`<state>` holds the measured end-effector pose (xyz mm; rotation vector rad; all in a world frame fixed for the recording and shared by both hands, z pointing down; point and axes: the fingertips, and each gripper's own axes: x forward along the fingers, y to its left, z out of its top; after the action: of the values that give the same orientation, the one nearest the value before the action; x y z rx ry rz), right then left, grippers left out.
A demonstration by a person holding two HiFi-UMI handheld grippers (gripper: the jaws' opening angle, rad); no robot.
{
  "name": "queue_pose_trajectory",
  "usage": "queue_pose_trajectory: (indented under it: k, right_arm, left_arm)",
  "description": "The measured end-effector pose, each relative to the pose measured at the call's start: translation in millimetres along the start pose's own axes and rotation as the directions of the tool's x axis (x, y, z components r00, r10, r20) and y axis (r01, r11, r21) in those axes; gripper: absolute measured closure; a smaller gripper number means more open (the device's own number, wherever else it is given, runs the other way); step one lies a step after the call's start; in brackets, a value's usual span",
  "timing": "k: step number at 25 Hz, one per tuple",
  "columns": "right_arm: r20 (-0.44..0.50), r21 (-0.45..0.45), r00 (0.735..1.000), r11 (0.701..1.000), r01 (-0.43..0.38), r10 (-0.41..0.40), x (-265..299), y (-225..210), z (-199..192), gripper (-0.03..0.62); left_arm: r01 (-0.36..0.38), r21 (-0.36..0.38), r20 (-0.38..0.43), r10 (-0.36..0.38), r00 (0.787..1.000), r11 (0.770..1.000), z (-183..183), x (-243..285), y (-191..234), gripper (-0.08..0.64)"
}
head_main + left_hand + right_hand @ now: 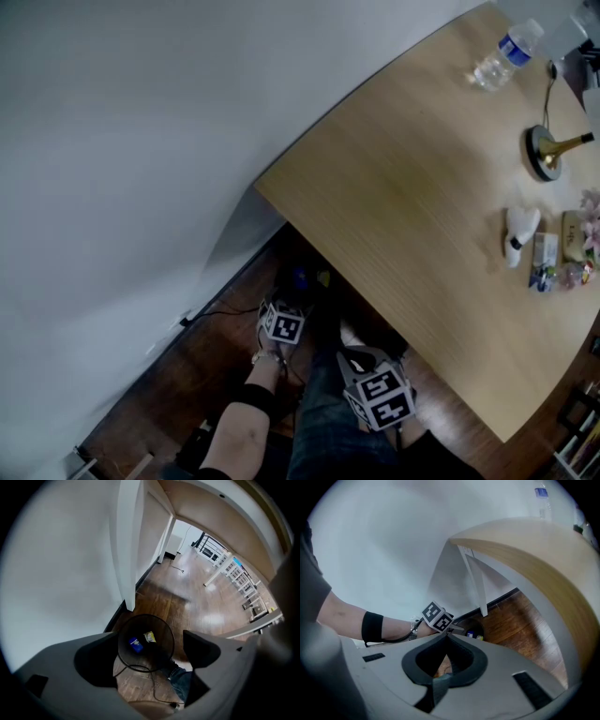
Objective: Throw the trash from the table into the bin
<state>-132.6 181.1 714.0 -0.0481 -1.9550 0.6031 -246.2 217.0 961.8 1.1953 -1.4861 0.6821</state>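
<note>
Two grippers hang low by the table (412,206) in the head view, left gripper (281,323) beside right gripper (380,394). Left gripper view: jaws spread wide, empty, above the bin (164,625) holding a blue wrapper (136,645) and a yellow wrapper (150,636). Right gripper view: jaws clenched on nothing.

Matt wood-grain table (403,216) — glossy dark plank floor (197,611), black mesh bin (165,641).
</note>
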Motion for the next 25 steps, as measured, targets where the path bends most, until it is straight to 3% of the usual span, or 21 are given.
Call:
queue_pose_trajectory:
  k: [8, 15, 18, 20, 22, 25]
  right_arm:
    - [0.06, 0.0, 0.998, 0.999, 0.033, -0.033, -40.6, -6.3, 7.5, 0.586]
    - [0.171, 0.022, 0.982, 0.997, 0.072, -0.074, -118.5, -12.7, 14.5, 0.586]
    - [0.227, 0.052, 0.968, 0.994, 0.096, -0.105, -161.0, -22.4, 6.9, 0.586]
    - [0.263, 0.089, 0.955, 0.989, 0.119, -0.138, -186.5, -30.7, 1.2, 0.586]
    - [0.293, 0.13, 0.94, 0.981, 0.144, -0.176, -210.0, -39.8, -6.3, 0.586]
    - [0.322, 0.188, 0.917, 0.965, 0.183, -0.236, -240.8, -58.7, -24.2, 0.586]
  left_arm:
    - [0.04, 0.06, 0.065, -0.043, 0.997, 0.997, 24.3, -72.3, -34.5, 0.139]
    - [0.149, 0.149, 0.196, -0.177, 0.965, 0.977, 90.1, -214.2, -122.0, 0.345]
    - [0.176, 0.227, 0.216, -0.226, 0.95, 0.958, 110.1, -269.7, -172.4, 0.406]
    - [0.187, 0.294, 0.216, -0.256, 0.942, 0.937, 121.4, -297.3, -202.7, 0.497]
    - [0.202, 0.345, 0.217, -0.287, 0.933, 0.917, 131.4, -317.5, -229.9, 0.539]
    - [0.222, 0.398, 0.217, -0.326, 0.92, 0.89, 142.4, -335.6, -267.9, 0.558]
